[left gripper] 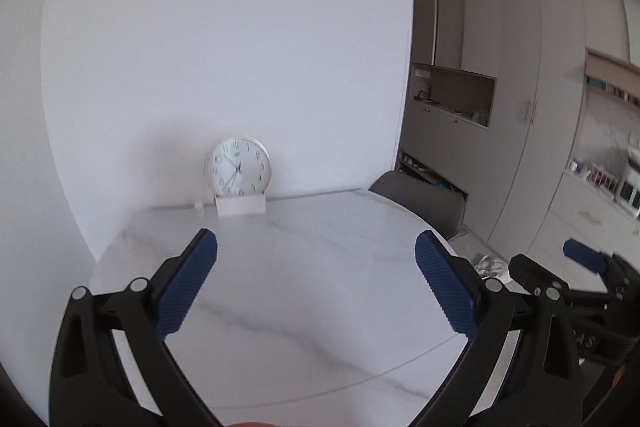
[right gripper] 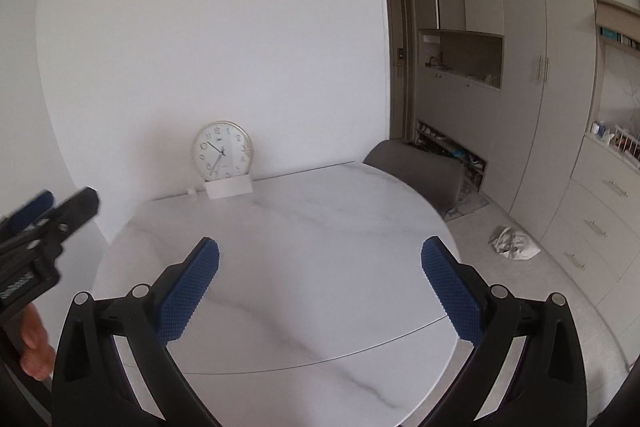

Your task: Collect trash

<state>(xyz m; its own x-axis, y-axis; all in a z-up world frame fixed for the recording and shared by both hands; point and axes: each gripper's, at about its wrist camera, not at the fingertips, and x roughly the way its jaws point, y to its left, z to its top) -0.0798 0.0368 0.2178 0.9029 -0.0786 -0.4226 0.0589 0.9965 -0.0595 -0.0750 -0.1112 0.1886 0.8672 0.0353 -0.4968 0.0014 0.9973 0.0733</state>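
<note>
- The left gripper [left gripper: 316, 247] is hovering over the white marble table [left gripper: 304, 291], its blue-padded jaws spread wide with nothing between them.
- The right gripper [right gripper: 320, 251] is hanging over the same table [right gripper: 304, 267], jaws likewise wide apart and holding nothing.
- The right wrist view is showing the crumpled trash [right gripper: 514, 243] plainly: a pale wad lying on the floor to the right of the table, near the cabinet drawers [right gripper: 596, 227].
- The left wrist view is catching only a sliver of that trash [left gripper: 490, 265], peeking out past the right finger and the table edge.
- A round clock [left gripper: 238, 169] is leaning against the wall at the table's far side in both views [right gripper: 221, 155], propped on a small white stand [right gripper: 229, 187].
- A grey chair [right gripper: 416, 177] is sitting at the table's far right.
- Only the right wrist view is showing the person's hand [right gripper: 34, 343] on the left gripper's handle.
</note>
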